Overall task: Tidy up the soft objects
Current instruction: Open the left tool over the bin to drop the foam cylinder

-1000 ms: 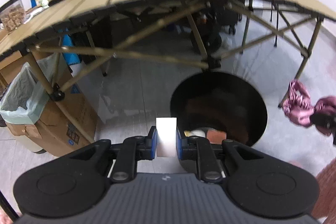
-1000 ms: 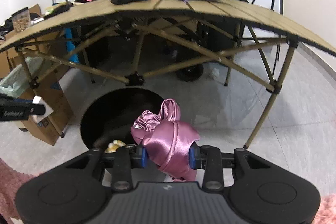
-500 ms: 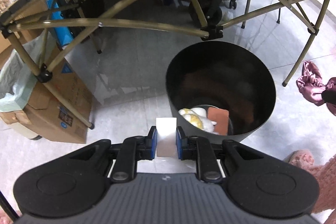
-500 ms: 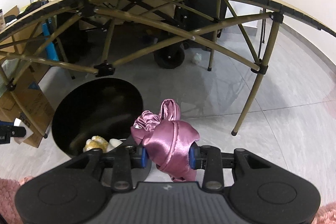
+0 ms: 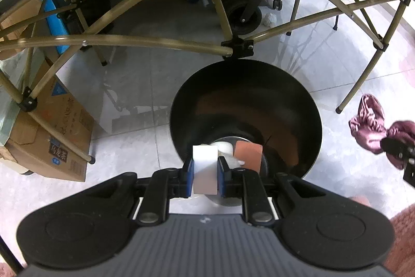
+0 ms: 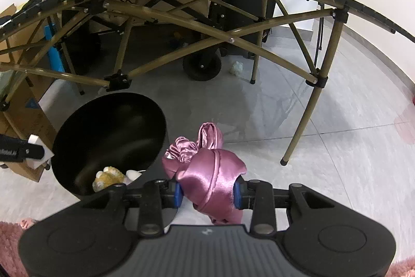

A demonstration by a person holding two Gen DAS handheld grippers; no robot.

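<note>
Left gripper [image 5: 205, 177] is pinching a white foam block [image 5: 205, 170] over the near rim of the black bin [image 5: 306, 105], right gripper [image 6: 207, 192] squeezing a pink satin scrunchie [image 6: 207, 170] just beside it. A yellow plush [image 6: 107, 178] and an orange sponge [image 5: 247, 153] are already sitting inside, so both held pieces are still waiting to drop.

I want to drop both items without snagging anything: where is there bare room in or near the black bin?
Inside the black bin, the far side by the table brace is bare. Its near floor is crowded by a yellow plush, something white and an orange block. Grey floor tiles right of the bin, up to the table leg, are bare.
</note>
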